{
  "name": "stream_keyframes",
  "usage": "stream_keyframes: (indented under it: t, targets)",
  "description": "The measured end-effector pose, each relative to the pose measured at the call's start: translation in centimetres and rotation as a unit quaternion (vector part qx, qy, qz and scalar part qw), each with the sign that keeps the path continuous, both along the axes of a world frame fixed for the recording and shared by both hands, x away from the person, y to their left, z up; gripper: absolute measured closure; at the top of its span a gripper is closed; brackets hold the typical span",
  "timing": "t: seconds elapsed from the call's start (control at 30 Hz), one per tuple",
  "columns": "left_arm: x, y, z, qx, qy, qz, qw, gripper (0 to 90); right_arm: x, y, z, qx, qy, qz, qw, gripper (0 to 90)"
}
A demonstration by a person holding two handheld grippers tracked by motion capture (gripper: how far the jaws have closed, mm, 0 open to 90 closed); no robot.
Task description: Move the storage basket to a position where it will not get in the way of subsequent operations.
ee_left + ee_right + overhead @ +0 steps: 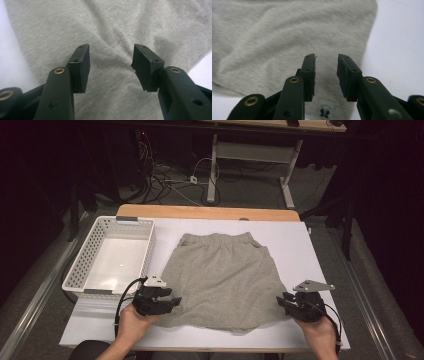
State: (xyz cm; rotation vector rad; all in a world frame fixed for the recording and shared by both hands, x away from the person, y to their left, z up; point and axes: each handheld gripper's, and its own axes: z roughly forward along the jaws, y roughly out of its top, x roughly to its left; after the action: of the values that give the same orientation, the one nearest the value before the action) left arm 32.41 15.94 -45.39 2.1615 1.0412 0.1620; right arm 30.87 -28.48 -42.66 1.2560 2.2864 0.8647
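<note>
Grey shorts (222, 280) flat on table (310, 250), white basket (112, 255) left

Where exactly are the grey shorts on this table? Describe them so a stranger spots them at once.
Start at the white table top under the high view. Right of the white perforated basket, the grey shorts lie spread flat at the middle, elastic waistband toward the far edge. They are the one soft, grey fabric item there, with an open gripper at each near corner: left gripper, right gripper.
</note>
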Motion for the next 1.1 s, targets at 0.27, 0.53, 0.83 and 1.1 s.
stream_keyframes:
  t: [0.27,0.53,0.83,1.1]
  targets:
    - [0.4,-0.3,-0.4,0.019,0.000,0.001,0.9998,46.0,0.2,-2.3,-1.4,0.003,0.037,-0.044,0.9983,61.0]
    - [0.8,-0.9,-0.9,0.042,0.013,-0.006,0.9990,45.2,0.6,-1.7,-2.3,-0.010,0.080,-0.029,0.9964,84.2]
    - [0.8,-1.8,-1.5,0.063,0.011,-0.013,0.9978,44.7,-2.1,-3.6,-1.0,-0.007,0.076,-0.044,0.9961,86.5]
    - [0.8,-1.9,-1.5,0.065,0.008,-0.012,0.9978,45.1,-3.0,-4.1,-1.8,-0.019,0.088,-0.052,0.9946,79.2]
